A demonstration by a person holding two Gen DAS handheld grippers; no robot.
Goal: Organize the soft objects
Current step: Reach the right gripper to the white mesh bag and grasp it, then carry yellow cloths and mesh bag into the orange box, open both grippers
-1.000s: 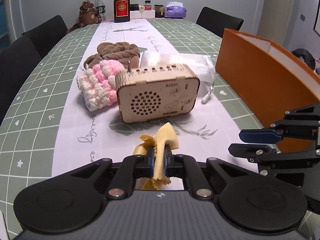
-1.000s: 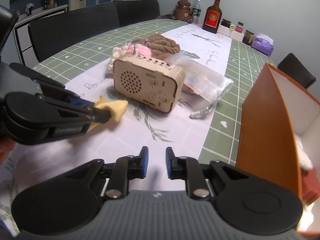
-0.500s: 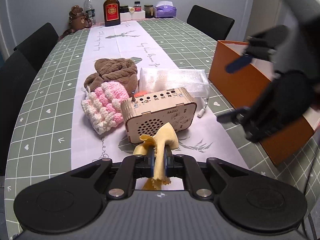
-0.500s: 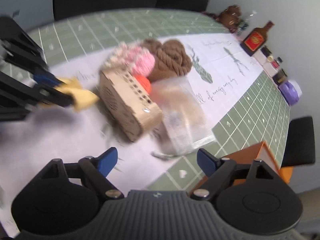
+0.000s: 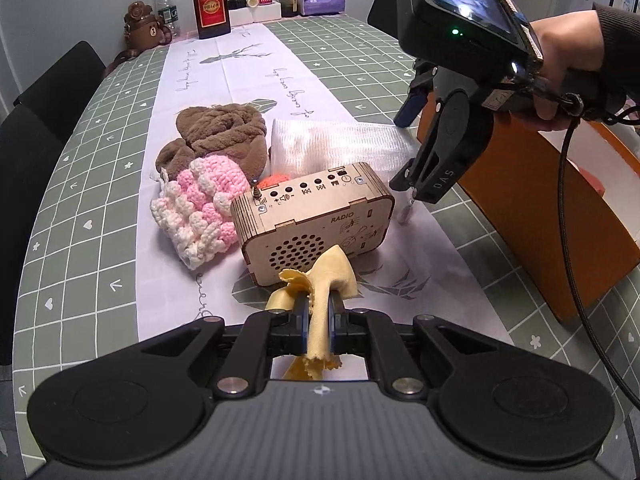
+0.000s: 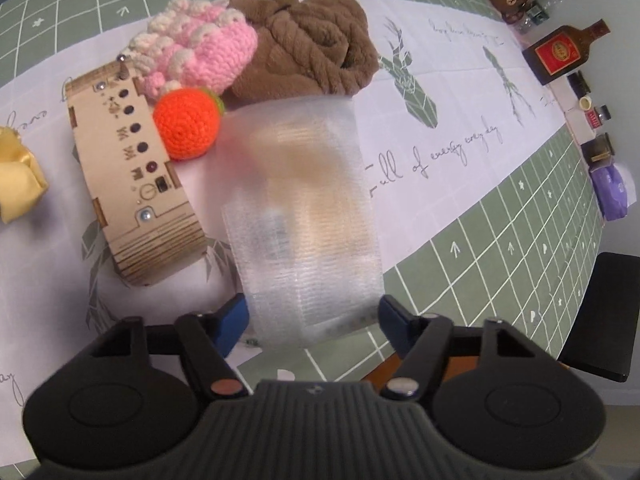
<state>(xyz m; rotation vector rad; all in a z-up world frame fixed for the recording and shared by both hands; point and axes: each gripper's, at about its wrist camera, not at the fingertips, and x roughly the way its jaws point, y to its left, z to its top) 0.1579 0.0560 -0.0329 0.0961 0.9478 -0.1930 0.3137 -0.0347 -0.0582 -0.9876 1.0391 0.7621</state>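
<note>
Over the clear plastic bag (image 6: 304, 236), at six o'clock: right gripper (image 6: 312, 316), newly arrived, jaws closing astride it, not yet gripping. Left gripper (image 5: 318, 316) clamps yellow cloth (image 5: 332, 276).

Crumpled yellow cloth (image 5: 334, 276) pinched upright; pink knit (image 5: 196, 212), brown towel (image 5: 224, 136) touching on table

I see the wooden radio (image 5: 316, 224), pink knit (image 5: 200, 210) and brown towel (image 5: 220, 136) crowding the bench (image 5: 80, 220) middle; the orange box (image 5: 560, 216) walls its right edge. Left edge lies bare, passable.
</note>
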